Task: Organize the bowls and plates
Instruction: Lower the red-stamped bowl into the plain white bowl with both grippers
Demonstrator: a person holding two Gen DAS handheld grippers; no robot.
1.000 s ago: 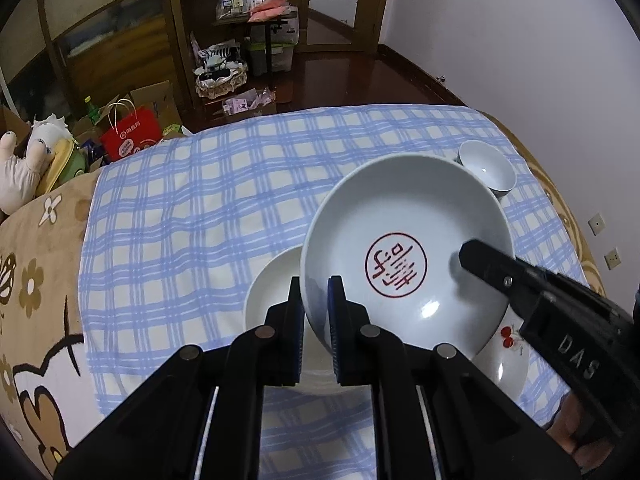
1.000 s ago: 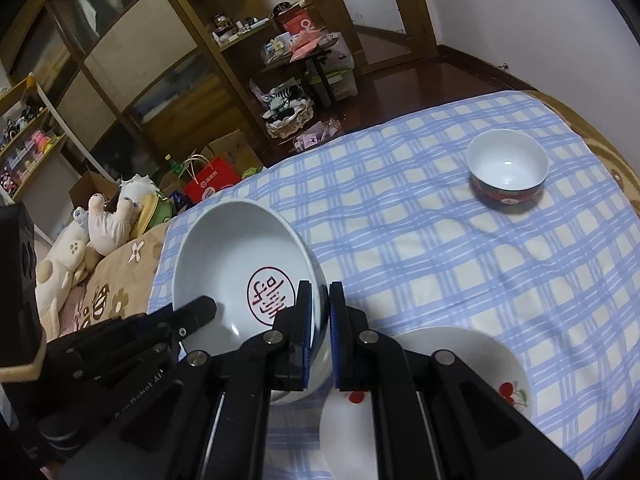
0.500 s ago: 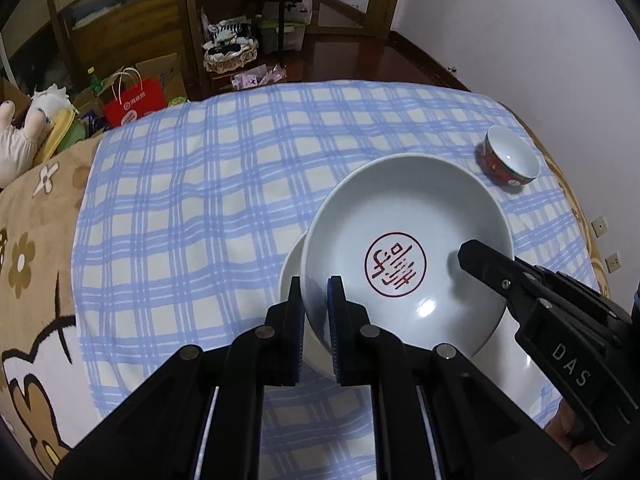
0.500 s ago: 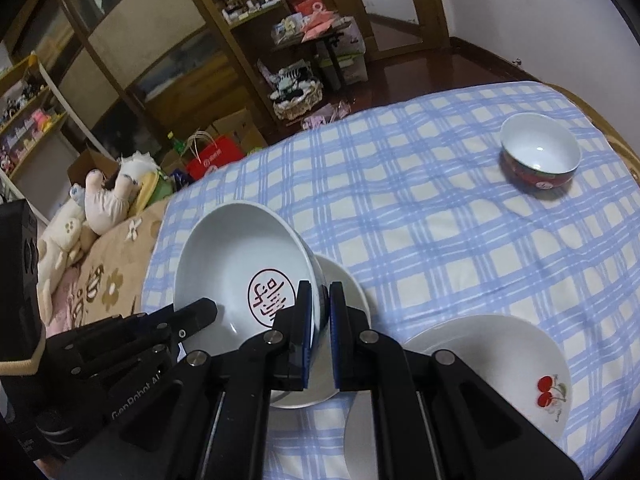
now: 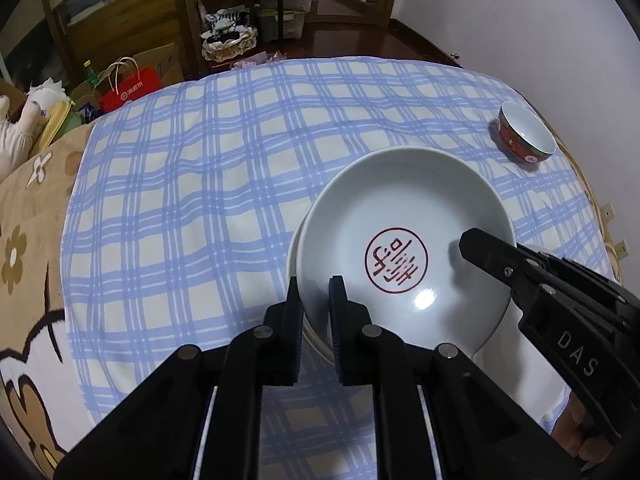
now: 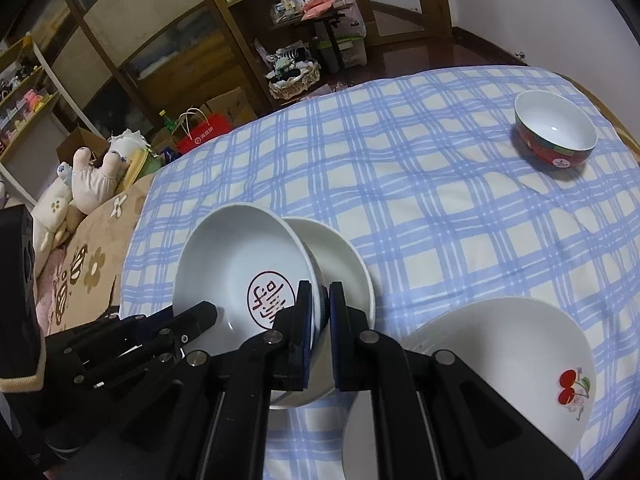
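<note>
Both grippers clamp the same deep white plate (image 5: 404, 240), the one with a round red seal mark on its floor. The left gripper (image 5: 315, 300) has its jaws nearly closed on the plate's near rim at about seven o'clock, one pad inside and one outside. The right gripper (image 6: 320, 306) is pinched just as tightly on the opposite rim; from the left wrist it shows as a black finger reaching onto the plate at about four o'clock.

The plate hangs over a second white plate (image 6: 340, 264) that lies on the blue checked cloth (image 5: 200, 200). In the right wrist view the held plate sits tilted, covering the lower plate's left part, whose far edge peeks out at two o'clock. Whether the two plates touch I cannot tell.

A third plate (image 6: 520, 344), white with a cherry print, lies on the cloth at about four o'clock from the held one, close beside it. A small red bowl (image 6: 554, 136) with a white inside stands upright well apart at the cloth's far right, at about two o'clock.
</note>
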